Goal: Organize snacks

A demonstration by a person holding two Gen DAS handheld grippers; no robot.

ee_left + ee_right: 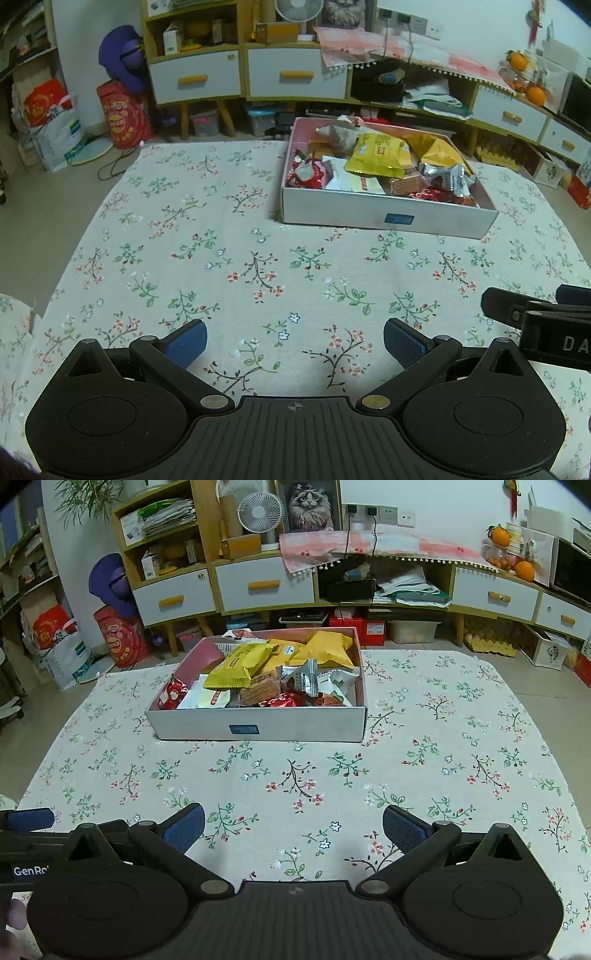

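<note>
Where the snacks sit: all piled inside one shallow box (258, 726) with white outer walls and a pink inside, standing on the floral cloth (295, 775) of the worktop, above centre in the right wrist view and right of centre in the left wrist view.
Counted packets: one long yellow packet (240, 666) on top, one puffed orange-yellow bag (327, 648) behind it, one silver wrapper (304, 679), one clear pack of brown biscuits (258, 692), red wrappers at the lower left corner and along the near wall; perhaps a dozen in all, since the heap overlaps too much for a firm count.
Hidden: lower packets are buried under the top layer, and the near wall covers their lower edges.
Left gripper (295, 345): two blue-padded fingers (186, 345) spread wide apart, nothing between them, low over bare cloth at the bottom of the frame.
Right gripper (293, 829): two blue-padded fingers (183, 829) likewise spread wide and holding nothing, over the cloth.
Cut off: each gripper shows only partly at the edge of the other's view.
Blue label (243, 729): one on the box's near wall, print too small to read.
</note>
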